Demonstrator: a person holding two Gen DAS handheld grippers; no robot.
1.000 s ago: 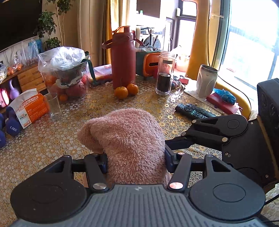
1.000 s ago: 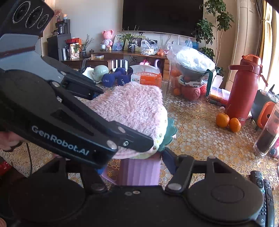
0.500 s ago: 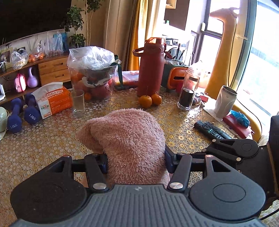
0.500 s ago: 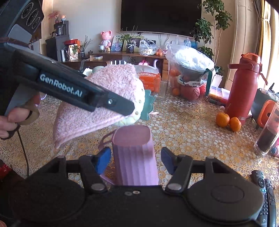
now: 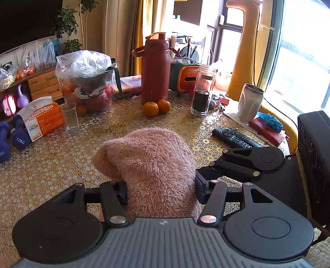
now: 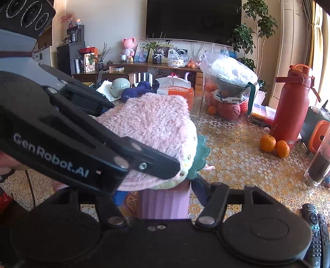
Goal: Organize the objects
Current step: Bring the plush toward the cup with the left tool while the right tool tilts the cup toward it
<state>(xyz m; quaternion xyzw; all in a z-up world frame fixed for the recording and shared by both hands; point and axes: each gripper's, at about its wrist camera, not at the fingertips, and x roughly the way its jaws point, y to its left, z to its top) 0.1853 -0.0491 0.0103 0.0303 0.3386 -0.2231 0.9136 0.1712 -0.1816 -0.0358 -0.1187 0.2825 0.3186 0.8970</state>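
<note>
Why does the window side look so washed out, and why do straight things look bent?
Left wrist view: daylight blows out the window, throwing glare on the table near the remote; the fisheye bows the window frame. Right wrist view: evenly lit, the dark TV reads clearly, but the curtain bends at the edge.

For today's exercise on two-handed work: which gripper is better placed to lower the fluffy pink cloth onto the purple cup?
Left. The left gripper is clamped on the fluffy pink cloth, directly over the purple cup; the right gripper only steadies that cup.
</note>
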